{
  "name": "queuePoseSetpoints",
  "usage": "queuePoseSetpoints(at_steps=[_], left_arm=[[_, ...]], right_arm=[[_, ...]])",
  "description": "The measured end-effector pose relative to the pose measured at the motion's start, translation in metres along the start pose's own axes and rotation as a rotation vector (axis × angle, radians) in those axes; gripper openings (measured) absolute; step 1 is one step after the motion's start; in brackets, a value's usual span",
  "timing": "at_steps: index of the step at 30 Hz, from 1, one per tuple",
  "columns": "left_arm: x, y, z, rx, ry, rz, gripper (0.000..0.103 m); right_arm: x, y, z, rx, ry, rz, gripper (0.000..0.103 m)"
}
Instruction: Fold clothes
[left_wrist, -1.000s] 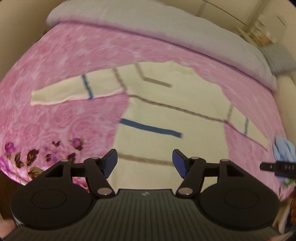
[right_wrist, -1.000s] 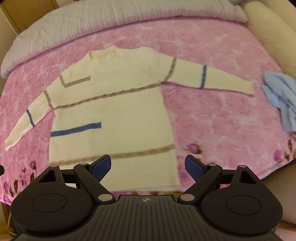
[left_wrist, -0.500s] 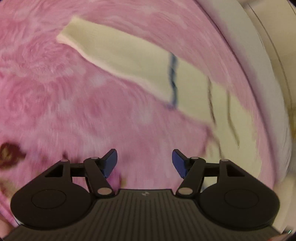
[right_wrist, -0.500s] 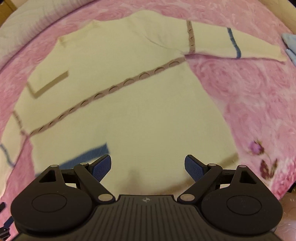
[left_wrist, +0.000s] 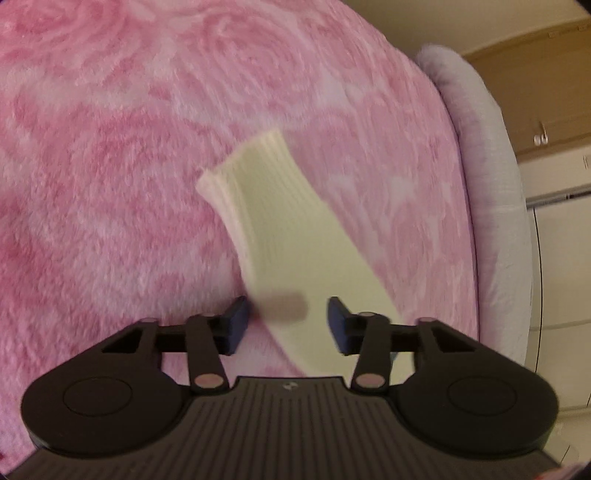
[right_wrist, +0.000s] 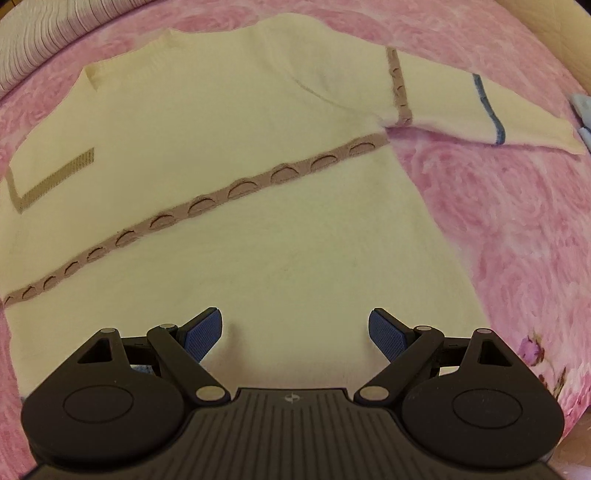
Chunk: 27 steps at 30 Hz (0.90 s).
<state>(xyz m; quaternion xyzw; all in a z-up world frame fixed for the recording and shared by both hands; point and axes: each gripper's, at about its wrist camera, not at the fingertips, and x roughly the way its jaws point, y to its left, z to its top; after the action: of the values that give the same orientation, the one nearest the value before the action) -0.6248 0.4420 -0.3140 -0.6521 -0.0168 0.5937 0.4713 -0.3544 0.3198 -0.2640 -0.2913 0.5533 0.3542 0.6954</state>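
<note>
The right wrist view takes in most of the cream sweater (right_wrist: 229, 122), spread flat on the pink rose-patterned blanket (right_wrist: 509, 221) that covers the bed: its body fills the middle, a tan scalloped band (right_wrist: 207, 203) crosses the chest on a slant, a tan L-shaped stripe (right_wrist: 51, 177) sits at the left, and the right sleeve (right_wrist: 480, 110) runs out to the right with a blue stripe (right_wrist: 487, 107) near its cuff. The left wrist view shows none of that; it sees only the other sleeve (left_wrist: 295, 236), a cream strip lying on the blanket (left_wrist: 110, 147) with its ribbed cuff (left_wrist: 243, 162) at the far end, somewhat blurred.

The left gripper (left_wrist: 288, 321) straddles this sleeve, its blue fingers (left_wrist: 238, 317) on either side of the fabric and closing in on it (the pads do not yet press the cloth). The right gripper (right_wrist: 295, 332) hangs over the lower body of the sweater, its fingers (right_wrist: 203, 332) spread wide with nothing clamped between them.

At the far left of the right view lies a grey ribbed cover (right_wrist: 40, 40), which the left view shows as a rounded edge (left_wrist: 495, 177) at the right of the bed, with beige cabinets (left_wrist: 546, 110) beyond. A light blue garment (right_wrist: 581, 110) peeks in at the right edge, just past the right sleeve's cuff. Nothing lies on top of the sweater.
</note>
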Motion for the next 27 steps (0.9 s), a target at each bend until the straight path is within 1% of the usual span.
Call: queuePoseSetpoints(at_steps=[1,2,4,5,7,9,11,13,15,16,17,19,20,22,23,25,26,27], left_arm=[[0.001,-0.003,-0.001,0.011,-0.008,0.006,0.012],[0.002,-0.009,-0.003,0.035,-0.013,0.016,0.005],[0.004,-0.020,-0.008,0.082,-0.025,0.036,0.004],[0.001,-0.032,-0.013,0.142,-0.045,0.043,0.003],[-0.016,-0.072,-0.035,0.377,-0.110,0.033,0.003],[-0.035,-0.119,-0.071,0.588,-0.141,-0.043,0.003],[-0.054,-0.164,-0.118,0.777,-0.142,-0.162,0.003],[-0.069,-0.203,-0.175,0.953,-0.108,-0.300,0.003],[-0.070,-0.228,-0.237,1.078,-0.005,-0.428,0.004],[-0.067,-0.236,-0.267,1.121,0.060,-0.474,0.007],[-0.060,-0.239,-0.295,1.152,0.137,-0.492,0.012],[-0.042,-0.235,-0.344,1.198,0.280,-0.460,0.012],[-0.035,-0.229,-0.359,1.203,0.333,-0.427,0.013],[-0.024,-0.213,-0.377,1.192,0.415,-0.347,0.013],[-0.021,-0.205,-0.378,1.170,0.443,-0.309,0.013],[-0.016,-0.187,-0.366,1.113,0.477,-0.233,0.013],[-0.014,-0.181,-0.358,1.095,0.485,-0.193,0.013],[-0.012,-0.176,-0.348,1.088,0.487,-0.154,0.013]], right_arm=[[0.001,0.000,0.001,-0.006,0.002,0.002,0.089],[0.002,-0.001,0.001,-0.013,0.003,0.003,0.089],[0.005,-0.002,0.003,-0.030,0.001,0.001,0.089],[0.005,-0.003,0.004,-0.039,-0.005,-0.002,0.089],[0.004,-0.007,0.006,-0.059,-0.024,-0.007,0.088],[0.001,-0.014,0.009,-0.075,-0.048,-0.012,0.088],[-0.001,-0.023,0.012,-0.083,-0.071,-0.016,0.089],[-0.002,-0.035,0.017,-0.065,-0.083,-0.012,0.088],[-0.004,-0.047,0.022,-0.041,-0.096,0.002,0.088],[-0.005,-0.052,0.025,-0.030,-0.102,0.009,0.088],[-0.006,-0.058,0.027,-0.022,-0.108,0.016,0.089],[-0.007,-0.068,0.030,-0.017,-0.123,0.027,0.089],[-0.008,-0.074,0.031,-0.016,-0.132,0.031,0.089],[-0.010,-0.085,0.033,-0.010,-0.155,0.052,0.088],[-0.011,-0.092,0.033,-0.005,-0.172,0.080,0.088],[-0.013,-0.102,0.031,0.009,-0.199,0.154,0.087],[-0.012,-0.106,0.032,0.018,-0.201,0.197,0.086],[-0.010,-0.107,0.034,0.028,-0.188,0.244,0.082]])
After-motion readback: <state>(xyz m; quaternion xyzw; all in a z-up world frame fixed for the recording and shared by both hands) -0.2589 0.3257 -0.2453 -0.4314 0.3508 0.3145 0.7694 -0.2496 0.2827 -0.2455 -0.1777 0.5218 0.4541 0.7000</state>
